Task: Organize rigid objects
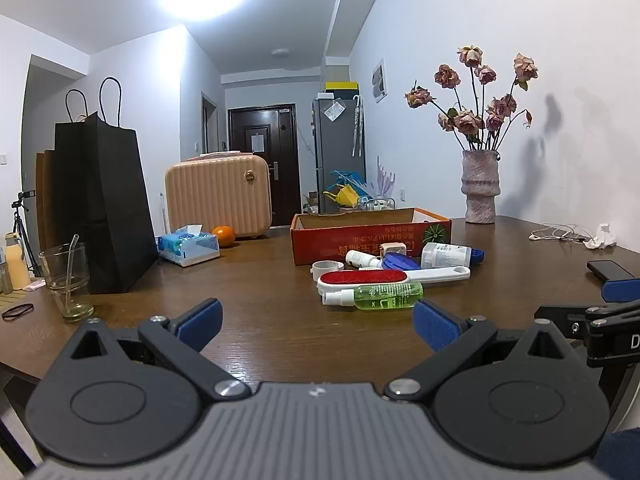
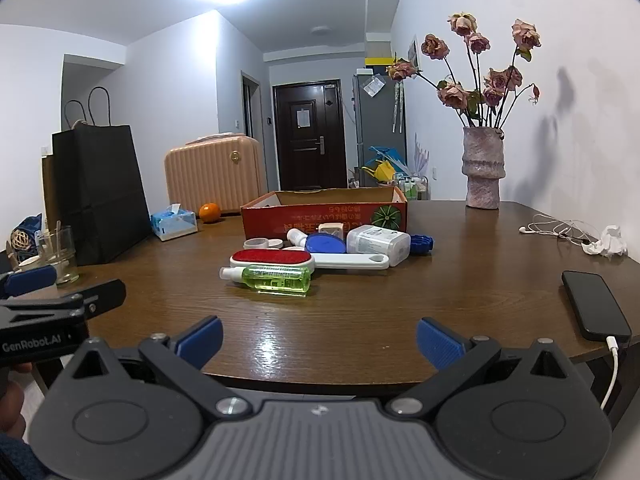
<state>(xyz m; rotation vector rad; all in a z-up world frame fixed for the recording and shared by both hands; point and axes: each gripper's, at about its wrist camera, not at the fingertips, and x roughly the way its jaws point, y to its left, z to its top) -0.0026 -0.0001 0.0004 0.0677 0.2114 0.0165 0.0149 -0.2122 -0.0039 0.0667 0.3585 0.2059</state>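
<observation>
- A small heap of rigid objects lies in the middle of the brown wooden table (image 2: 360,308), just in front of a red cardboard box (image 2: 320,216) whose top is open.
- Nearest to the front edge of the table lies a green spray bottle (image 2: 276,278) on its side, with its white cap pointing to the left.
- Right behind it, touching it, lies a lint brush (image 2: 312,259) with a red pad and a long white handle that points to the right.
- Behind the brush there are a roll of white tape (image 2: 256,243), a small white bottle (image 2: 295,236), a blue round lid (image 2: 325,245) and a clear plastic bottle with a blue cap (image 2: 380,245) lying on its side; a beige block (image 2: 330,229) stands against the wall of the box.
- The left gripper (image 1: 318,326) hovers over the front edge of the table, its blue pads wide apart and nothing between them.
- The right gripper (image 2: 319,342) is also above the front edge, jaws fully spread and empty; the heap is well ahead of both.
- Near the right edge lies a black phone (image 2: 596,304) with a white cable, and further back white earphones (image 2: 556,229) and a crumpled tissue (image 2: 608,240).
- A vase with dried roses (image 2: 482,168) stands at the far right corner.
- On the left side stand a black paper bag (image 2: 98,196), a tissue box (image 2: 174,222), an orange (image 2: 210,212) and a glass (image 2: 60,254).
</observation>
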